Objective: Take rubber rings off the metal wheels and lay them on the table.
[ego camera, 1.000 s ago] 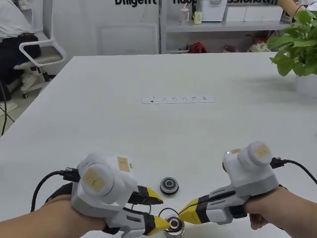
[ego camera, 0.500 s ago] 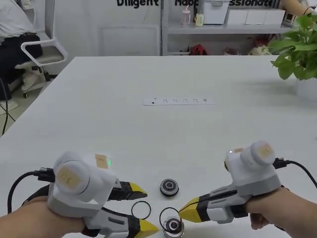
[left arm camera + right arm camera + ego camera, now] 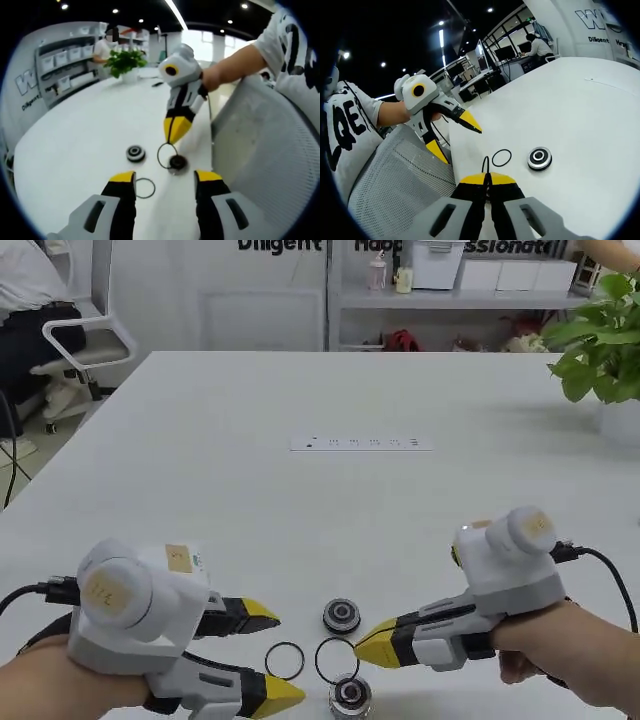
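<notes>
Right gripper, lower right of the head view: jaws pinched shut on a ring, beside the bottom-centre wheel. Left gripper, lower left: jaws wide apart, holding nothing. Second ring flat on the table off its tips; other wheel above.

Left of the shelf, the wall says "Diligent" in dark letters. The person's white shirt shows big black letters "QE".
</notes>
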The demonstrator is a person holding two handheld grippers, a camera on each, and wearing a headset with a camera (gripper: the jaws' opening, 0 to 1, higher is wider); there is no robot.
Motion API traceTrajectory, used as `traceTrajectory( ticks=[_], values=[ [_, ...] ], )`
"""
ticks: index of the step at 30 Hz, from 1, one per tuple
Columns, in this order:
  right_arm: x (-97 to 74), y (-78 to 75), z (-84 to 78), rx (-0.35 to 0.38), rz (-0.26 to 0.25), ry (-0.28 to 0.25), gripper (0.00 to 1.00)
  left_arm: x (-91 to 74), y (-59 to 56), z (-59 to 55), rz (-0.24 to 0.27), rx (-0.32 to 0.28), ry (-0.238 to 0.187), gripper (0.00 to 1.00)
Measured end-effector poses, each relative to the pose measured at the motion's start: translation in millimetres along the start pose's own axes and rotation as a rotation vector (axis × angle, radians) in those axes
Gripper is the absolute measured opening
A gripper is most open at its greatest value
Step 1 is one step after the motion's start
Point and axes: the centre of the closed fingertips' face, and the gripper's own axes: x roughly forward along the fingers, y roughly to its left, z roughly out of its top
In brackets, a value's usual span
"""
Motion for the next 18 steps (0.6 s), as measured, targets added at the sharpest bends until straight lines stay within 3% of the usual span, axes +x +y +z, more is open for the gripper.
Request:
traceTrajectory(
  ticks=[18],
  values=[
    [13.3,-5.1,17.3,-0.003,0.006,-0.025,0.0,-15.7,17.1,-15.3,0.06,-0.046,0.0,0.49]
  ],
)
